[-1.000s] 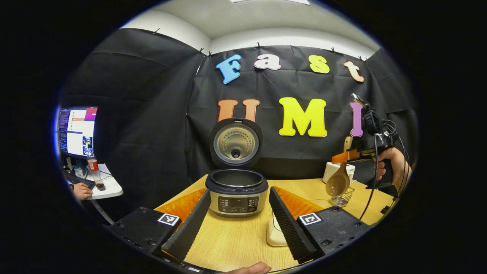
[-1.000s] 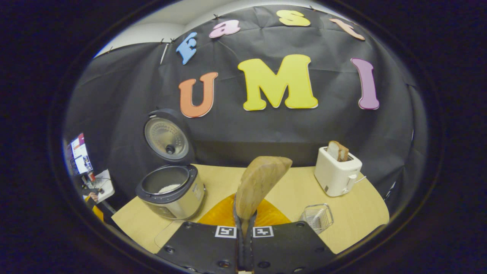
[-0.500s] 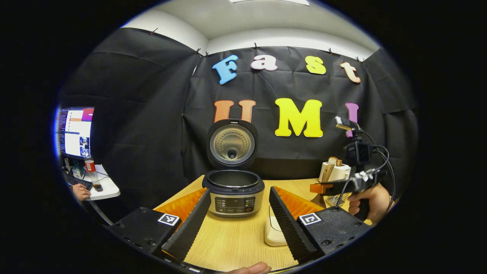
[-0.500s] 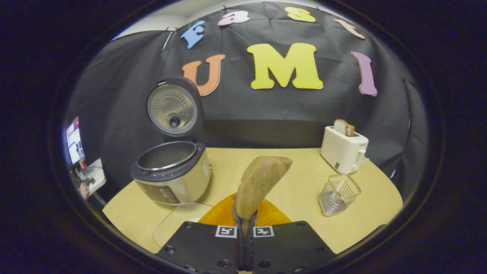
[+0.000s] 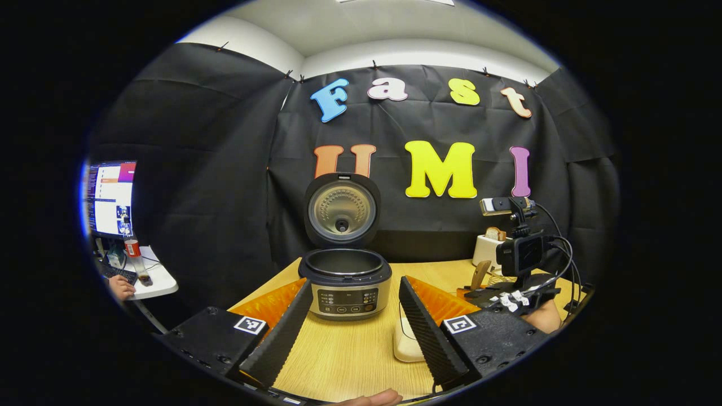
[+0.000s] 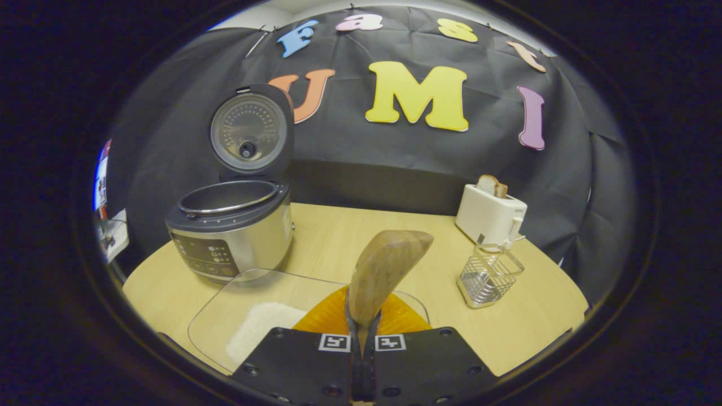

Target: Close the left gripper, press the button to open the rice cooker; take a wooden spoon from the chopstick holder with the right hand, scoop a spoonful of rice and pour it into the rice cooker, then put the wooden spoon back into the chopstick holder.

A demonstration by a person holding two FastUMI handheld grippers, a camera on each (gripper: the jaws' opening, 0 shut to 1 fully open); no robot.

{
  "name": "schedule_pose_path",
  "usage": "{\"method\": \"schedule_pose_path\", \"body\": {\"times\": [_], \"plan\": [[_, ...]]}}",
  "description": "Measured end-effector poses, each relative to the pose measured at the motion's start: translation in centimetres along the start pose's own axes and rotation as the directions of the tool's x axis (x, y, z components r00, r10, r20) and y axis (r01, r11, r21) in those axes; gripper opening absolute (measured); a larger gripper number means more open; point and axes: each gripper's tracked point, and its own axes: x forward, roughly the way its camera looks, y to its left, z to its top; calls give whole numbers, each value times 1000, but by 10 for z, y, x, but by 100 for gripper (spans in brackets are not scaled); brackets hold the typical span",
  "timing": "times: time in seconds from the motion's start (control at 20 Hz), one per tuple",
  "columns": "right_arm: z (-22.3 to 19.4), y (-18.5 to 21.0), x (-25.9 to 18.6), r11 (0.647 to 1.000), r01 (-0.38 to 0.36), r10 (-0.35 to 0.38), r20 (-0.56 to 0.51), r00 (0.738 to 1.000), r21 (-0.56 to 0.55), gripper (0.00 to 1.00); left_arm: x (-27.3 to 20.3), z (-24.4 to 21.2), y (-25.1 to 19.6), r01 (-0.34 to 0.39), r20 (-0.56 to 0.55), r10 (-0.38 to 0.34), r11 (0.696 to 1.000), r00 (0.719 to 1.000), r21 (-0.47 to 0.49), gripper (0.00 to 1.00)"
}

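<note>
Right claw (image 6: 361, 332) clamped on wooden spoon (image 6: 383, 270); rice cooker (image 6: 231, 225) lid up.

Right gripper view: spoon handle is pinched between both fingers, long axis running up and away from the claw, bowl end leaning slightly right, above the near edge of a clear tray (image 6: 225, 316) on the wooden surface (image 6: 350, 237). Tray holds a small heap of white rice (image 6: 256, 332) at its near left. Cooker stands left of the tray, lid (image 6: 248, 132) hinged upright; whether anything lies in its pot cannot be made out. Wire chopstick holder (image 6: 488, 273) stands right, just in front of a white toaster (image 6: 489, 214) with a bread slice (image 6: 492, 185) in its slot. Left gripper view: left claw (image 5: 350, 332) spread wide, holding nothing, aimed at the cooker's front panel; right claw, its hand and the spoon are low at right, near the toaster.
</note>
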Motion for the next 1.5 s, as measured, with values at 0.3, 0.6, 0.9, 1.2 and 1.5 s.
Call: {"method": "schedule_pose_path", "body": {"times": [0.3,0.6,0.9,1.2,1.5], "plan": [[-6,42,-15,997,-41,41,-4,999,72,1,1,-1,-10,29,-7,-29,1000,1000,-6,98],[-9,40,-13,912,-53,76,-40,996,407,2,0,0,-11,38,-4,-38,999,999,-9,98],[-21,26,-2,724,-117,196,-41,980,680,0,6,-7,-10,34,-27,-35,999,999,-18,98],[-27,0,19,643,-120,221,-33,975,756,1,6,-9,-6,25,-28,-25,1000,999,-15,98],[-26,2,10,593,-161,289,-22,957,789,1,10,-14,-8,24,-49,-26,999,998,-36,98]]}}
